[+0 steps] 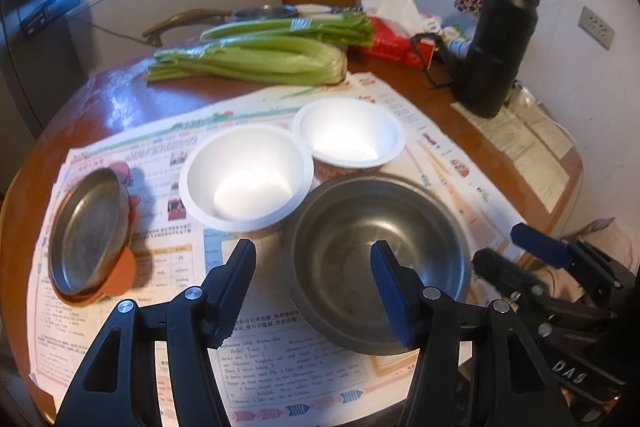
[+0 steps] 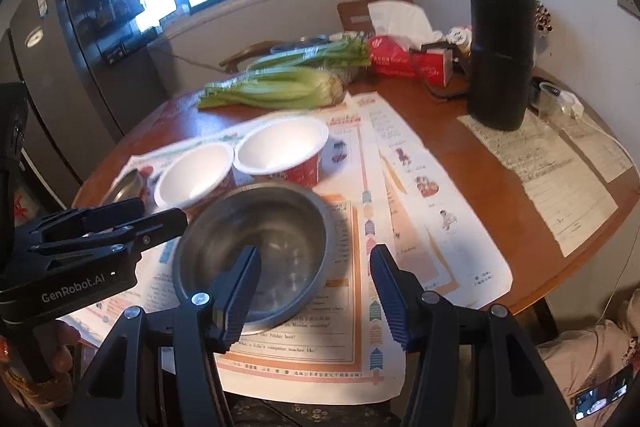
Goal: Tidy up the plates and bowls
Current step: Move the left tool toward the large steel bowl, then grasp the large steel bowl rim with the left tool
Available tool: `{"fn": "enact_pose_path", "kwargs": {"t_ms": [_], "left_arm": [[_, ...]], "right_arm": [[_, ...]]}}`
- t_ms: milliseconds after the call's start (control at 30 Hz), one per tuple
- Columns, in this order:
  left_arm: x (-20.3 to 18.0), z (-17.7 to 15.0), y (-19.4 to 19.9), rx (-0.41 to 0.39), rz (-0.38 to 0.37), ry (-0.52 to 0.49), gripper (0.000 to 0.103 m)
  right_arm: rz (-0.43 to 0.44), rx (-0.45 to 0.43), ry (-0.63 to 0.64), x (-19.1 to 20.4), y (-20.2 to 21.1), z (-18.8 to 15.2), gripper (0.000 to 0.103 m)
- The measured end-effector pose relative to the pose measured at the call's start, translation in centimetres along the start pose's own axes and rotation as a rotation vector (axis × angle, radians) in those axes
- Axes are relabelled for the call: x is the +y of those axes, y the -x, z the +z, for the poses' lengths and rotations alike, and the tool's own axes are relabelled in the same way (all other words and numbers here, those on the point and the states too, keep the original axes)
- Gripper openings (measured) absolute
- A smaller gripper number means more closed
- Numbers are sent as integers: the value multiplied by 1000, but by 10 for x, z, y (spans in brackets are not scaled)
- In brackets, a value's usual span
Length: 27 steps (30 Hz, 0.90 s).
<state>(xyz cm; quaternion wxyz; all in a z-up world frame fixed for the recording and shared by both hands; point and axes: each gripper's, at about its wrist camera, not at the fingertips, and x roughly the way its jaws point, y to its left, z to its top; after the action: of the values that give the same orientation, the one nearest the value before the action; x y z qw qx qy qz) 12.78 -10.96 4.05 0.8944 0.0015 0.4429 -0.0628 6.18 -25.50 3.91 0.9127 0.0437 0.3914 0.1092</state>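
Steel bowl (image 1: 376, 267) on newspaper (image 1: 280, 367) | left hand-held gripper (image 1: 314, 281) empty, jaws apart | right hand-held gripper (image 2: 316, 283) likewise

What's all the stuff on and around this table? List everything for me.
steel bowl: one, grey, nearest, on the newspaper
paper bowls: two, white inside, side by side behind the steel bowl
steel plate: one, grey, far left, on an orange lid
celery: two bunches, green, behind the bowls
tissue pack: one, red, at the back
flask: one, black, upright, back right
newspaper: several sheets, covering the table, brown
fridge: one, grey, left
left fingers: black, apart, empty
right fingers: blue-padded, apart, empty
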Motion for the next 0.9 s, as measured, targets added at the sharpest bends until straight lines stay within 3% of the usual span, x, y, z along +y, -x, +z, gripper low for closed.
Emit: {"fn": "enact_pose_path", "kwargs": {"t_ms": [433,900], "left_arm": [[2,-6,-37,79,29,27,62],[11,-9,-62,108,20,71,62]], "right_arm": [[4,19,-27,-18,-29,-2,57],[29,54,80,10,-53,-13,56]]}}
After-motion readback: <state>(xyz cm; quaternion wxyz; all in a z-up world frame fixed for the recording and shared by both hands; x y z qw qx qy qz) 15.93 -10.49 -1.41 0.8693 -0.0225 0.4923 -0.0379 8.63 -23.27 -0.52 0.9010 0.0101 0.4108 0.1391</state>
